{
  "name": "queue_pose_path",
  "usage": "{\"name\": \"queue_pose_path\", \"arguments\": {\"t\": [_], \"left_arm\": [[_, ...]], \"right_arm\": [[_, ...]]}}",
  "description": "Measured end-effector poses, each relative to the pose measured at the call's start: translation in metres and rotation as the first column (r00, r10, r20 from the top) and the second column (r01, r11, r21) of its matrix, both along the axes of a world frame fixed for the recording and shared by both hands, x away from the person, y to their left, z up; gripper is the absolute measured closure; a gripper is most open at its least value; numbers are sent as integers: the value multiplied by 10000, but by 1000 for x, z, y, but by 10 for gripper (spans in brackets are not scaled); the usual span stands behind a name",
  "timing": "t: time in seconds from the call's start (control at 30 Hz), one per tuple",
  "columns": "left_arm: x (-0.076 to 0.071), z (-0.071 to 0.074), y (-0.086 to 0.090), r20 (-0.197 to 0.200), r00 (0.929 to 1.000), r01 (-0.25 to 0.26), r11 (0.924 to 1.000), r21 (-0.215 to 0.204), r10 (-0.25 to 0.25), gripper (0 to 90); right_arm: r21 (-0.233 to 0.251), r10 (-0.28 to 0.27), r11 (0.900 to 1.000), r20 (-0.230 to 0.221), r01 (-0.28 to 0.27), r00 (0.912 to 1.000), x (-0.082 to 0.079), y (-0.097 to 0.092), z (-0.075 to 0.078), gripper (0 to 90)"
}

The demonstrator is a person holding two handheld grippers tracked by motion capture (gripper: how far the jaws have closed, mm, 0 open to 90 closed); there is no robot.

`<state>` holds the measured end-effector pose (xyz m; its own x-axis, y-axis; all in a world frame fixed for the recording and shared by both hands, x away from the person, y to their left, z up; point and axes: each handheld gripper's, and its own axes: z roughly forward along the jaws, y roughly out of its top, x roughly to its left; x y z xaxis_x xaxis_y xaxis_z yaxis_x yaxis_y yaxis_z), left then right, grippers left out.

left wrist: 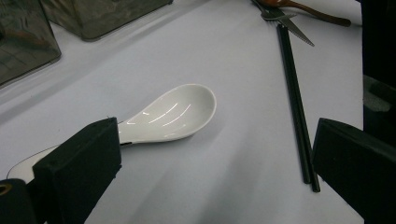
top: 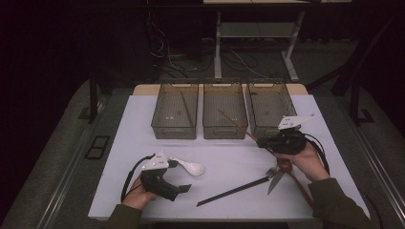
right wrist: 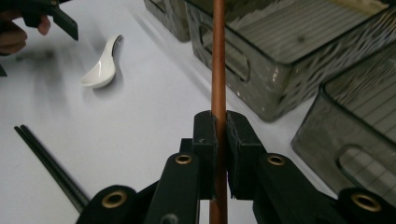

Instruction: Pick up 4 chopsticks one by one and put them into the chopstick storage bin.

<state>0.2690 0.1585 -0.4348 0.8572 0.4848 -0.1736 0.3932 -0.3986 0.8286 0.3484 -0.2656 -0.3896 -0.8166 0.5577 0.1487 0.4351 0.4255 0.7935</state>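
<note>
Low at the near edge, the left gripper [top: 184,189] rests with jaws apart beside the white spoon [top: 189,167]. Farther up, the right gripper [top: 261,141] (wrist raised, pointing left) clamps a brown chopstick [right wrist: 218,60] slanting over the middle bin [top: 225,130].

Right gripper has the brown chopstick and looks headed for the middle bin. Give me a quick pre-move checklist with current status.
1. Right gripper shut on the brown chopstick: ok.
2. Chopstick held straight between the pads, not skewed: ok.
3. Chopstick tip over the middle bin: cannot tell how far in.
4. Left gripper open and apart from the white spoon: ok.
5. Black chopsticks lying on the table, away from the path to the bin: ok.
</note>
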Motion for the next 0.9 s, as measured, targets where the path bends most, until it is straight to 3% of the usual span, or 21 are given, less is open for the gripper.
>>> {"name": "queue_pose_path", "arguments": {"t": [0.4,0.53,0.9], "left_arm": [[0,-1,0,-8,10000,36,9999,102,-36,8],[0,-1,0,-8,10000,44,9999,93,-44,8],[0,-1,-1,17,10000,39,9999,99,-39,8]], "right_arm": [[-199,115,9997,645,-102,9978,2,26,15,828],[-477,233,9987,764,-197,9968,4,39,17,828],[-594,474,9973,810,-427,9956,14,67,27,828]]}}
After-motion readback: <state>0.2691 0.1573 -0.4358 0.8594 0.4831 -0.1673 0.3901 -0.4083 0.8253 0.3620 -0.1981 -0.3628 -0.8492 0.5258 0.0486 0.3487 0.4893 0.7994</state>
